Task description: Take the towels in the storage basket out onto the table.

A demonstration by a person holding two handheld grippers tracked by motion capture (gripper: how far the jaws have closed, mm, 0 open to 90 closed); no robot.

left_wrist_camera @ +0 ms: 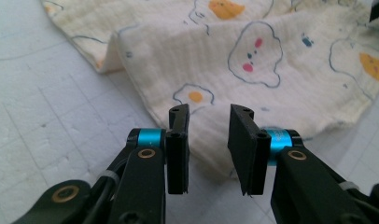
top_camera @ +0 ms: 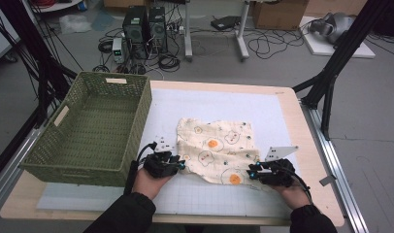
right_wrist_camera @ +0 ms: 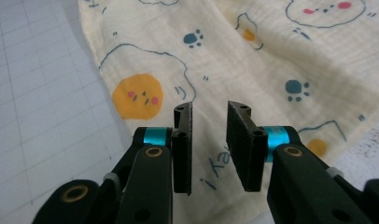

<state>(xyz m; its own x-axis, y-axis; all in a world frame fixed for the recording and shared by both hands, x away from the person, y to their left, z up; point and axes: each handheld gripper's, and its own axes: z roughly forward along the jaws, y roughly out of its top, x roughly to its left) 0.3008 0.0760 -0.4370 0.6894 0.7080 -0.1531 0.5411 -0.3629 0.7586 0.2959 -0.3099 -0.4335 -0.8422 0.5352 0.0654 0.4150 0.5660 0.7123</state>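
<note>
Cream cloth [top_camera: 218, 150], printed with bears, fried eggs and orange faces, lies rumpled on the white grid mat [top_camera: 224, 104] in the high view, near the middle of the table [top_camera: 288, 104] and toward the person's side. A green woven basket [top_camera: 95, 128] stands on the table's left part, apart from the cloth. The left gripper [top_camera: 181, 164] sits at the cloth's near left corner, the right gripper [top_camera: 252, 174] at its near right corner; each is held in a hand coming in from the bottom edge. A grey plate rises from each gripper. Beyond the table, computer towers and loose cables sit on the floor.

Seen from the left gripper view, the left gripper [left_wrist_camera: 208, 128] has its two black jaws spread with a clear gap between them. No fabric is between the pads; the cloth [left_wrist_camera: 253, 60] lies on the mat [left_wrist_camera: 43, 107] just under and ahead of the tips, with a folded edge running off to the upper left. A bear outline with pink cheeks and a fried egg print show beyond the jaws.

From the right gripper view, the right gripper [right_wrist_camera: 209, 123] likewise stands with its jaws parted and nothing pinched. The cloth [right_wrist_camera: 253, 56] spreads flat beneath and beyond the tips, an orange face print just left of the left jaw, blue paw prints farther off. Bare mat [right_wrist_camera: 33, 93] shows to the left of the cloth's edge.
</note>
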